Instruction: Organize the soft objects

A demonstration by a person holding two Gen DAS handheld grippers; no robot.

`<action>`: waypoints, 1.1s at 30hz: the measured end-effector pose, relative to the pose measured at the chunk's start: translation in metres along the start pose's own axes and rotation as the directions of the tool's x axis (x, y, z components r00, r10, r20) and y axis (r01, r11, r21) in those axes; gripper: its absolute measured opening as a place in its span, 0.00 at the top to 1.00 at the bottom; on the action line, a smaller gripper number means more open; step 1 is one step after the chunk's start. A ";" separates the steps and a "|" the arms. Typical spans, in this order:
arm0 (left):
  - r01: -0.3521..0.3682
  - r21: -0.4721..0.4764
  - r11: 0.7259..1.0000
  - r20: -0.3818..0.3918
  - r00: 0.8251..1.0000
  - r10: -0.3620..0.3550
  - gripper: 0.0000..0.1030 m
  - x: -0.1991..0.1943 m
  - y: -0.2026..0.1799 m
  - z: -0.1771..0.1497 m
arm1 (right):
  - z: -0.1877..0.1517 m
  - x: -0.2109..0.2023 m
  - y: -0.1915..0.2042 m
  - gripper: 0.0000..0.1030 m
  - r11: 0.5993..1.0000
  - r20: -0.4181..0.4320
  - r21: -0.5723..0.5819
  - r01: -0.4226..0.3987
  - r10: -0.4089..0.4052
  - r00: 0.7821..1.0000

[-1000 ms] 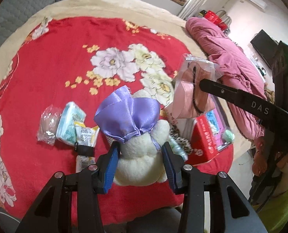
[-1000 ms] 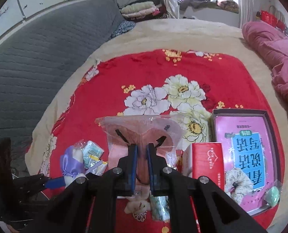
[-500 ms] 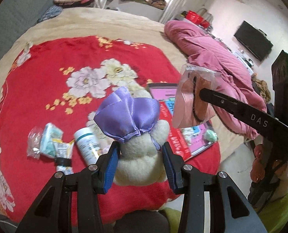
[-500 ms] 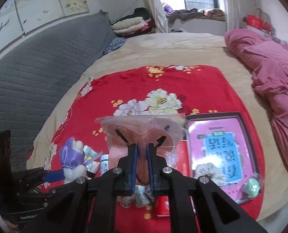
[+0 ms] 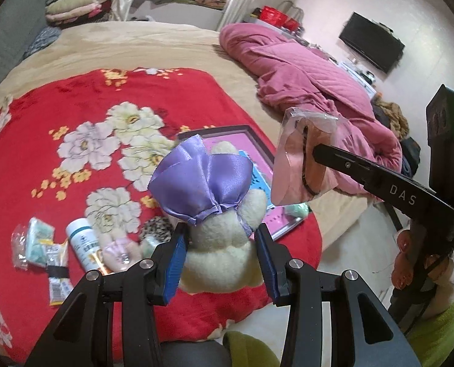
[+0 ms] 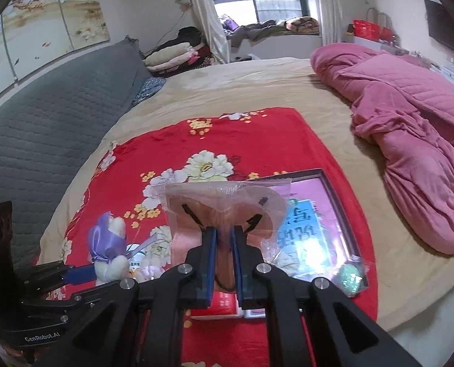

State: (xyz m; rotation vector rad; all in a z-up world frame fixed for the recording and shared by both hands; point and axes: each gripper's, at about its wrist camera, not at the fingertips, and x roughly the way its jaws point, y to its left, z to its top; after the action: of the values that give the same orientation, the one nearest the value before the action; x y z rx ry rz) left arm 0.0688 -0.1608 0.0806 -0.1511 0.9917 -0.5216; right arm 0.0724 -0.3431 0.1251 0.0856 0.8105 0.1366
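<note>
Your left gripper point(image 5: 220, 253) is clamped on the cream plush toy point(image 5: 223, 244) with the purple satin bow, its blue pads pressing into the body, so do not squeeze harder; the stuffing gives and could slip. Your right gripper point(image 6: 223, 257) pinches the clear packet of pink fabric point(image 6: 220, 211) by its lower edge, and it hangs loosely above the pads. Both are held above the red floral blanket point(image 5: 73, 91); beyond the fingertips lies the pink book point(image 6: 312, 214). Carry them level and set each down away from the clutter.

Far red blanket point(image 6: 257, 140) lies bare; bottle point(image 5: 83, 243) and packets point(image 5: 38, 244) crowd its near edge
</note>
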 end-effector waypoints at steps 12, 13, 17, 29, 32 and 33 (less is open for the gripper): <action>0.012 0.068 0.998 -0.007 1.000 -0.011 0.56 0.020 -0.048 0.015 | -0.005 -0.020 -0.047 0.90 0.997 0.031 0.064 0.030 -0.032 0.999; 0.008 0.076 0.997 -0.010 1.000 -0.008 0.56 0.023 -0.051 0.015 | -0.006 -0.021 -0.052 0.90 0.997 0.031 0.072 0.032 -0.035 0.999; 0.011 0.079 0.997 -0.021 1.000 -0.009 0.56 0.031 -0.059 0.017 | -0.005 -0.023 -0.064 0.90 0.996 0.033 0.085 0.036 -0.039 0.999; 0.018 0.101 0.995 -0.088 0.996 -0.010 0.56 0.072 -0.075 0.022 | -0.010 -0.010 -0.094 0.90 0.992 -0.011 0.105 0.074 -0.074 0.997; 0.028 0.110 0.994 -0.111 0.994 -0.016 0.56 0.085 -0.080 0.022 | -0.010 -0.007 -0.102 0.90 0.990 -0.017 0.116 0.080 -0.078 0.997; 0.032 0.108 0.994 -0.118 0.993 -0.019 0.56 0.089 -0.081 0.022 | -0.011 -0.005 -0.105 0.90 0.989 -0.022 0.119 0.084 -0.082 0.996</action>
State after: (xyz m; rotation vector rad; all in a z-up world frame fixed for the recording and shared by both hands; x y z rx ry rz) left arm 0.0973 -0.2767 0.0535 -0.0351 1.0729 -0.6128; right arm 0.0707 -0.4472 0.1078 0.1641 0.8374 0.0096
